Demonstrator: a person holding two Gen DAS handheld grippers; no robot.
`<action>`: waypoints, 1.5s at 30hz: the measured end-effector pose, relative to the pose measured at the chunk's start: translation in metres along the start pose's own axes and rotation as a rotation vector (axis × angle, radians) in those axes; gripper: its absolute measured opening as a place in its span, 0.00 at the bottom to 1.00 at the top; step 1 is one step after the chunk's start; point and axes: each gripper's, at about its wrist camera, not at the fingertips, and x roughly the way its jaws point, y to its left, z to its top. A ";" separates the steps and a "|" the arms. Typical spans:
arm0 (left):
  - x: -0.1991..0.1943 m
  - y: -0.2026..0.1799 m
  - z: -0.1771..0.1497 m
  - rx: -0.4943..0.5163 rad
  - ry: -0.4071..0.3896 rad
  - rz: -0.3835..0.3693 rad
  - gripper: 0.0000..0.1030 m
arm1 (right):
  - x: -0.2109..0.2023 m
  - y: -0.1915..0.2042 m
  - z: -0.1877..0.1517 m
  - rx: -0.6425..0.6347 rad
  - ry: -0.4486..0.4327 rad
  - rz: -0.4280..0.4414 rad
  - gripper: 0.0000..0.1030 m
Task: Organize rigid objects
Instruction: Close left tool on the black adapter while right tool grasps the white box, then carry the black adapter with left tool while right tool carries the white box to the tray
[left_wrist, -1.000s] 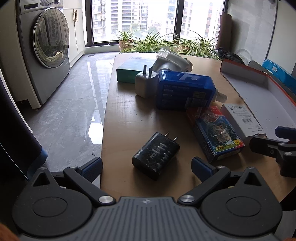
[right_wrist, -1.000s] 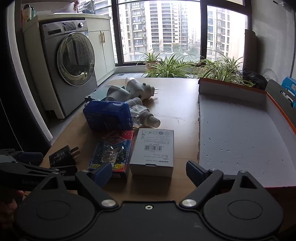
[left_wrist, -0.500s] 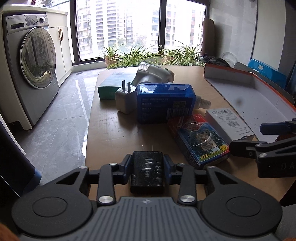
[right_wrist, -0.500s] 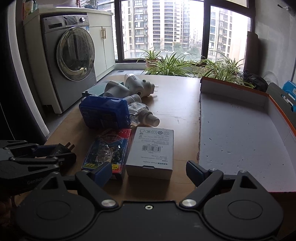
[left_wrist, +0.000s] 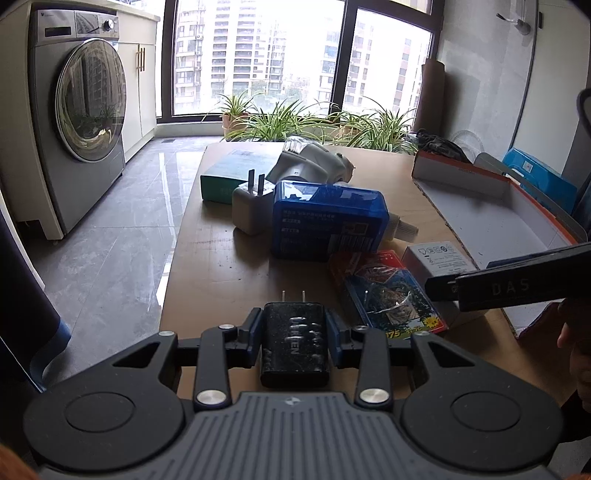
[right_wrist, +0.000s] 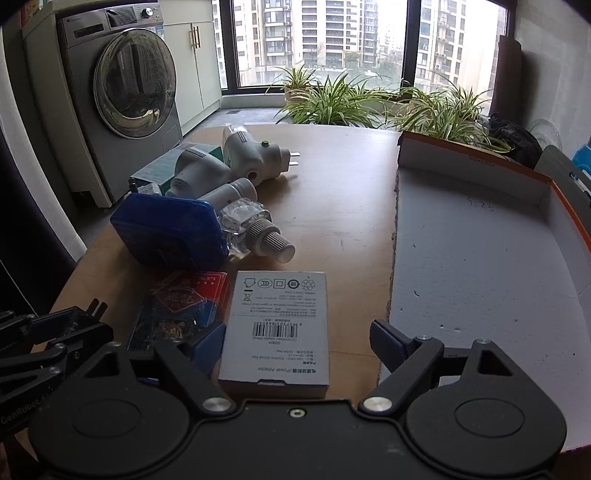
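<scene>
My left gripper (left_wrist: 294, 330) is shut on a black plug adapter (left_wrist: 294, 341), prongs pointing forward, held just above the wooden table (left_wrist: 221, 266); it also shows at the left edge of the right wrist view (right_wrist: 70, 325). My right gripper (right_wrist: 297, 341) is open, its fingers to either side of a grey power adapter box (right_wrist: 279, 325) lying flat. Next to that box lies a red and blue card pack (right_wrist: 177, 310). Behind are a blue case (right_wrist: 170, 230), a clear bottle with a ribbed cap (right_wrist: 258, 234) and white plug devices (right_wrist: 236, 158).
A large shallow cardboard tray (right_wrist: 480, 266) with an orange rim fills the table's right side. A white charger (left_wrist: 249, 210) and a teal box (left_wrist: 236, 170) lie at the far left. A washing machine (left_wrist: 77, 110) and potted plants (left_wrist: 295, 122) stand beyond the table.
My left gripper closed on the black plug adapter and lifted it slightly off the table. My right gripper moved forward, so the grey box now sits between its open fingers.
</scene>
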 end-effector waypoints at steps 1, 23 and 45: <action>-0.001 -0.001 0.001 -0.007 -0.001 -0.004 0.35 | 0.004 0.000 0.000 -0.006 0.014 0.007 0.89; 0.002 -0.092 0.079 -0.015 -0.050 -0.144 0.35 | -0.087 -0.107 0.045 0.091 -0.153 -0.120 0.68; 0.046 -0.188 0.134 0.041 -0.029 -0.245 0.35 | -0.098 -0.202 0.073 0.184 -0.216 -0.172 0.69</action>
